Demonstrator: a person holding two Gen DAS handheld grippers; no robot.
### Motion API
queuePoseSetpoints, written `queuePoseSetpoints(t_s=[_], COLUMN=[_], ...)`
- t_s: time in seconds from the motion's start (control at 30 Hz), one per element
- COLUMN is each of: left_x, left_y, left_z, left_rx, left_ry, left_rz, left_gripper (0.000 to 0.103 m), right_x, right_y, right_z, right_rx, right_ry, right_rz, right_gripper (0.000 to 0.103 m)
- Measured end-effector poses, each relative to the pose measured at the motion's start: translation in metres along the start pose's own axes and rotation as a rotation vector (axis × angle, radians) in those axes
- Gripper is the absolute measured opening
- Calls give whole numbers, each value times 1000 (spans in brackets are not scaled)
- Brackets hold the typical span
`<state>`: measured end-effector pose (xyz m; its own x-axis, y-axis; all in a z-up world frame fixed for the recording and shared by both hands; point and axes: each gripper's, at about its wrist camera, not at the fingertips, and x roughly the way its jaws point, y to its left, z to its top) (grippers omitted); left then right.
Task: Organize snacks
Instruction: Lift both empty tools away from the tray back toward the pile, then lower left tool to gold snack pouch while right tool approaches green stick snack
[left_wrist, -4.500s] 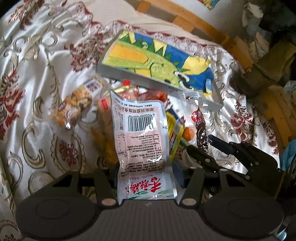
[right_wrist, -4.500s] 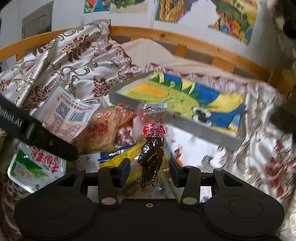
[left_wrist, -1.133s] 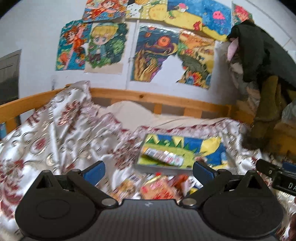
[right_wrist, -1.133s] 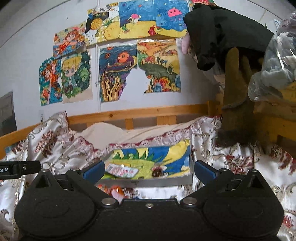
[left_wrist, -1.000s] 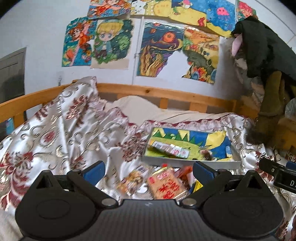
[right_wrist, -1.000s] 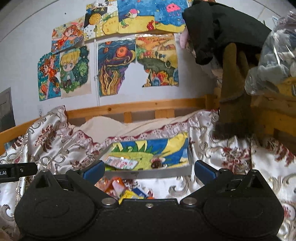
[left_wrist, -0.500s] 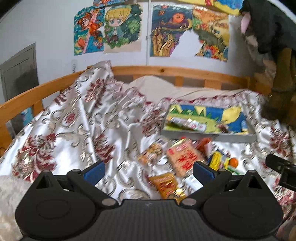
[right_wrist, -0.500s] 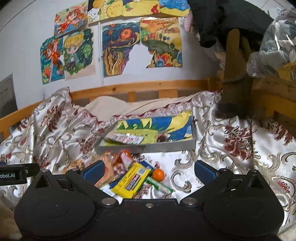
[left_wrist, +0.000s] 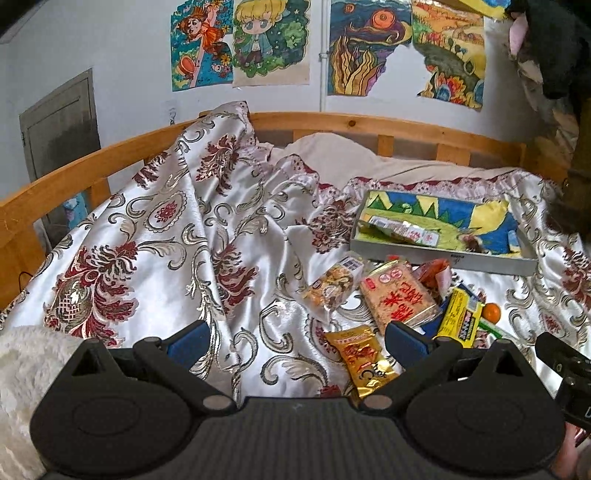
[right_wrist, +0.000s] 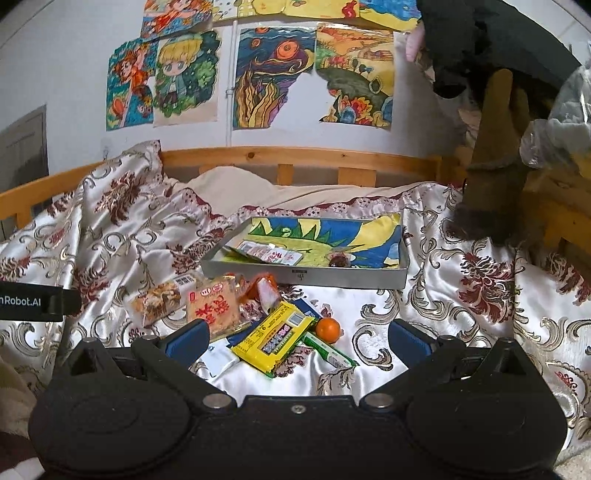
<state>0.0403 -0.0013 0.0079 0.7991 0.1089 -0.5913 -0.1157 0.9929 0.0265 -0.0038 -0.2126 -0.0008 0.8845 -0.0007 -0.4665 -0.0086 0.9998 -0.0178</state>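
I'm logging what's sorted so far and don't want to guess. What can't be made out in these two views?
- Dark snack in the tray: too small to identify in either view.
- Packets under the yellow packet: mostly covered, right wrist view.
- Gold packet: lower end hidden behind the left claw body; absent from the right wrist view.
- Printed text on packets: too small.

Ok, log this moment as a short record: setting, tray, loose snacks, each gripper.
setting: bed with patterned satin cover, wooden rail, drawings on the wall
tray: grey tray on the cover, colourful liner
in tray: white-and-red packet, dark snack
loose snacks: pile in front of the tray, including yellow packet, orange ball, rice cracker pack, gold packet
left gripper: open, holding nothing
right gripper: open, holding nothing
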Motion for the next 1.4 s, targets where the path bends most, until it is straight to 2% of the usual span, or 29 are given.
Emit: queuePoseSetpoints(t_s=[0.33,0.67,0.83,0.97,1.17,1.4], left_x=[7,23,29,40,53,98], left_y=[2,2,-3,-11,-27,-47], left_z=[3,12,11,4,0,-4], left_rx=[-9,-56,-69,-36,-13,-69], left_ry=[52,113,99,134,160,253], left_rz=[2,-26,-100,-133,-173,-148], left_gripper=[103,103,103,103,103,102], right_x=[5,23,45,69,106,156], right_y=[-1,-8,-15,-27,-41,-37], right_z=[0,11,25,36,37,34], right_rx=[7,35,36,56,105,208], right_ry=[33,121,169,203,278,415], right_rz=[-2,26,94,133,239,373], right_gripper=[102,102,102,102,102,102])
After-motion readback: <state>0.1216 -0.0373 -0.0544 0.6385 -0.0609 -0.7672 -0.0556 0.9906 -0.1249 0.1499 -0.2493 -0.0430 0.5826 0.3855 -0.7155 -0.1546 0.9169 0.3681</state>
